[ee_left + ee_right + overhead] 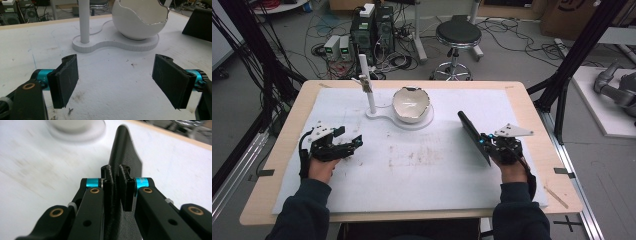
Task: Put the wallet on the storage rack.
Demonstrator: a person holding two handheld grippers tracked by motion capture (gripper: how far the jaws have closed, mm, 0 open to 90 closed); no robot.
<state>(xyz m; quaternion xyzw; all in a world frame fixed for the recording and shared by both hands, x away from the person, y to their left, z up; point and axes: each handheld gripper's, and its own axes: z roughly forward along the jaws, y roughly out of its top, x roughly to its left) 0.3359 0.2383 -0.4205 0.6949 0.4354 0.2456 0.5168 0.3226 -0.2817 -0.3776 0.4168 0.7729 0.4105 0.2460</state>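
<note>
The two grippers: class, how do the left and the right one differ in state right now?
The left gripper is open, its jaws wide apart with nothing between them, while the right gripper is shut on a flat black panel. The left sits low over the white mat; the right holds its panel on edge. Both have black jaws.

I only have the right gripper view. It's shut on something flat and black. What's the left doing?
Observer: The left gripper is open, holding nothing, low over the white mat.
Operator: What's ahead of it?
Observer: A white egg-shaped bowl on a flat white base, beside an upright white post.
Operator: How is my black piece sitting?
Observer: From the high view, the black flat piece stands on edge, running forward from the right gripper toward the bowl.
</note>
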